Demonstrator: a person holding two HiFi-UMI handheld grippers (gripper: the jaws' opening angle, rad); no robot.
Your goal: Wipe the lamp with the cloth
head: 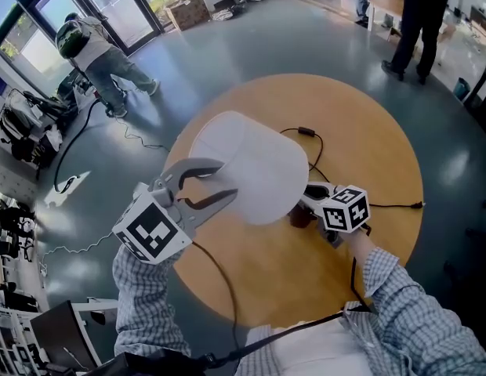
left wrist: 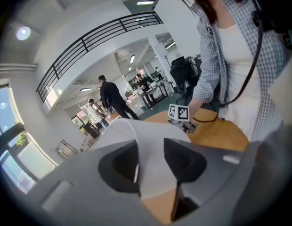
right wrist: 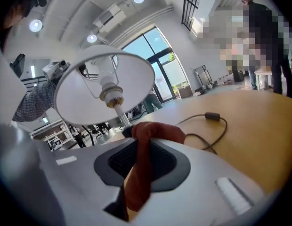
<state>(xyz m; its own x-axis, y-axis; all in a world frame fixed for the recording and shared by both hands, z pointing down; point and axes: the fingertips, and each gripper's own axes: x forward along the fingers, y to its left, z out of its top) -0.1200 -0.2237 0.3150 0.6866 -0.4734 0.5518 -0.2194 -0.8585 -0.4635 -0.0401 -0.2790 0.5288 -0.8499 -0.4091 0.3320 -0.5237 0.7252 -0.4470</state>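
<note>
Head view, lamp: The table lamp with the wide white cone shade [head: 251, 167] stands in the middle of the frame. It sits on the round tan wooden table [head: 368, 131].
Head view, left gripper: Your left gripper [head: 226, 180] is at the shade's left edge, with one jaw above the rim and one below.
Head view, right gripper: Your right gripper [head: 310, 200] pokes in under the shade's lower right side. Its tip is hidden there.
Head view, cord: The thin black cord [head: 310, 134] curls over the table at the upper right of the shade.
Left gripper view, jaws: The jaws stand apart at the bottom of the frame. The thin rim of the shade [left wrist: 136, 138] runs between them, and no pad seems to press on it.
Left gripper view, feel: The shade looks light and thin, so I think it dents easily. Pinch it softly at the rim, or it may crumple or tip the lamp.
Right gripper view, jaws: The jaws are clamped on the rust-red soft cloth [right wrist: 145, 147]. It folds over their tips in the low middle of the frame.
Right gripper view, lamp: You look up into the shade [right wrist: 89, 93] at the upper left. The gold bulb socket [right wrist: 109, 94] and the slim metal stem [right wrist: 121, 117] show inside.
Right gripper view, feel: The cloth is floppy and will bend round things. The stem looks stiff, so I think it is the safer place to hold the lamp.
</note>
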